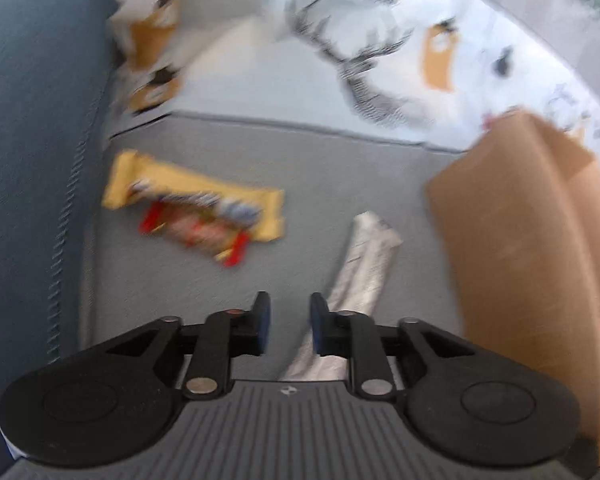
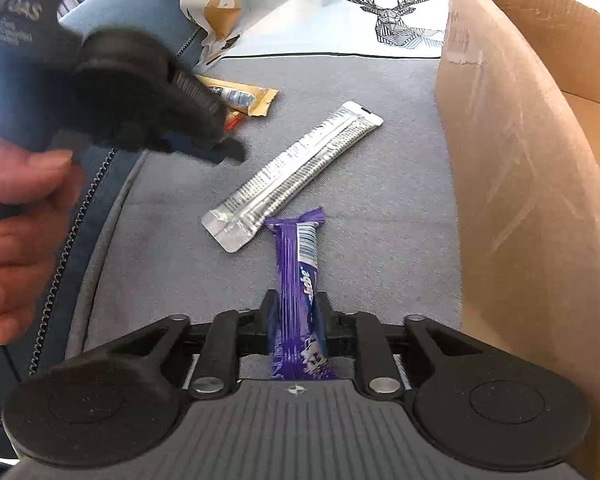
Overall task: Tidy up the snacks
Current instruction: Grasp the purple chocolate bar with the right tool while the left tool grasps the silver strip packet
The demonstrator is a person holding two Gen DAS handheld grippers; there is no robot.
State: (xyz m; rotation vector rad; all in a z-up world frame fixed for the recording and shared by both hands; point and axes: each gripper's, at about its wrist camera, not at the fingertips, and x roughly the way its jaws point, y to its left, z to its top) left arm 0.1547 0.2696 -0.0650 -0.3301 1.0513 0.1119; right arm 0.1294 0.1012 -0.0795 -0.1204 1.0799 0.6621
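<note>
Grey cloth (image 2: 380, 168) covers the seat you are working on, with a blue cushion (image 1: 28, 160) at 9 o'clock and a white cover with a black deer drawing (image 2: 396, 12) at 12 o'clock.

Your big brown cardboard box (image 2: 520, 160) stands at 3 o'clock in both views. Its side is cut off by the picture edge, so you cannot see what is inside.

Your left gripper (image 1: 290, 320) has its jaws a little apart with nothing between them. A silver snack packet (image 2: 292, 176) lies flat on the cloth, and in the left view it runs under the right-hand finger toward 1 o'clock. Whether the finger touches it is hard to tell. That view is blurry.

At 10 o'clock from your left gripper lies a yellow snack wrapper (image 1: 196, 200), and a red snack wrapper (image 1: 204, 236) pokes out from under it. Their words are too smeared to read.

Your right gripper (image 2: 298, 312) has a purple snack bar (image 2: 298, 272) between its jaws, pointing to 12 o'clock. You cannot tell if the pads still press it. Its near end is hidden under the gripper. Its far end is just beside the silver packet.

Your hand (image 2: 16, 240) on the left gripper's handle shows at 9 o'clock in the right view.
</note>
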